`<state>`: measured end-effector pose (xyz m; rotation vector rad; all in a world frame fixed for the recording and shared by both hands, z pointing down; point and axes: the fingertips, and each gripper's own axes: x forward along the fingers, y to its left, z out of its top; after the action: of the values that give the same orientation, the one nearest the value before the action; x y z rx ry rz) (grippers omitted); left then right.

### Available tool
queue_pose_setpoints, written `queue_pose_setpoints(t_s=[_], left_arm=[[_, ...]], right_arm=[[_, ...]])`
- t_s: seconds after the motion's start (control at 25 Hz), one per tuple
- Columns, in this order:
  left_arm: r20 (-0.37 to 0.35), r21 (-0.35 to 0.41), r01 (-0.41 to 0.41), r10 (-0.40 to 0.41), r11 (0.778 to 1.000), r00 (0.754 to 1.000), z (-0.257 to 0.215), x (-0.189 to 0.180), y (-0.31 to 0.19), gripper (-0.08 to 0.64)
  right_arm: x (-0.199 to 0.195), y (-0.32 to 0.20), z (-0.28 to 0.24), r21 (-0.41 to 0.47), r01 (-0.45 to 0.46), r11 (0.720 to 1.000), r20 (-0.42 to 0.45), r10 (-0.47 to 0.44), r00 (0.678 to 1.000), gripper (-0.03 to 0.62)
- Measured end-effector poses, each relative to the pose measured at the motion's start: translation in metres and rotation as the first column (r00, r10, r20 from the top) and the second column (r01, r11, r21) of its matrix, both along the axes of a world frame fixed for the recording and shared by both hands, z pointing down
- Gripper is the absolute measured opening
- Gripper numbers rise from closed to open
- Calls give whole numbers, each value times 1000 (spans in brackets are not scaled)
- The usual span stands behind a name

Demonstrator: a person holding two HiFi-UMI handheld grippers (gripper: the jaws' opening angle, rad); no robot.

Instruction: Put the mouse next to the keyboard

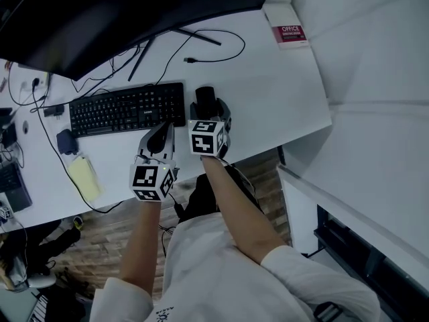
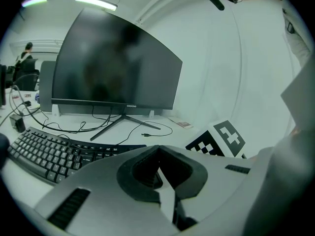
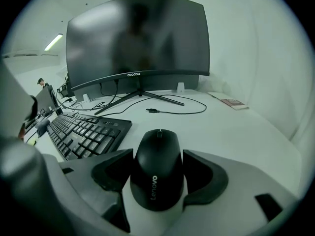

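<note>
The right gripper's (image 3: 157, 156) fingers (image 3: 203, 173) stand wide apart with the black mouse (image 3: 156, 168) between them. The left finger lies against the mouse's side, while a thin pale gap shows beside the right one, so they are not clamped on it. The mouse sits flat on the white bench (image 3: 236, 132), its scroll wheel pointing away toward the far side.

Just left of the mouse is the right end of the black keyboard (image 3: 86, 134), with a narrow strip of bench between the two. The left gripper (image 2: 156, 149) hovers at the near edge of the keyboard. Its dark fingers (image 2: 127, 173) are closed tip to tip and nothing is caught between them. To its right, the right gripper's marker cube (image 2: 221, 139) shows in the left gripper view.

Farther out, a thin cable with a loose plug (image 3: 152, 110) curls over the bench beyond the mouse. Behind it stands the dark curved monitor (image 3: 138, 38) on its splayed foot. A red and white booklet (image 1: 289, 29) lies at the far right corner of the bench. A yellow pad (image 1: 84, 176) lies near the left end of the keyboard, close to the near edge.
</note>
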<state>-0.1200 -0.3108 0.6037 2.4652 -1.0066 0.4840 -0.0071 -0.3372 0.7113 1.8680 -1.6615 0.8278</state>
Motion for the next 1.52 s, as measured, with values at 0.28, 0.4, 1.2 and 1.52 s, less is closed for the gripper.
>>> queue_pose_setpoints(t_s=[0.28,0.4,1.2,1.52], left_arm=[[-2,8,-7,7,1000,1000,-3,2,1,5],[-3,12,-7,7,1000,1000,-5,3,0,5],[-37,21,54,-53,998,998,-36,7,9,5],[-85,35,110,-107,993,991,-59,0,19,5]], right_arm=[[-7,1,-4,46,51,998,49,-53,997,344],[-6,3,-6,50,58,997,71,-62,996,345],[-5,32,-78,183,325,928,135,-351,926,165],[3,53,-126,269,410,871,150,-459,876,37]])
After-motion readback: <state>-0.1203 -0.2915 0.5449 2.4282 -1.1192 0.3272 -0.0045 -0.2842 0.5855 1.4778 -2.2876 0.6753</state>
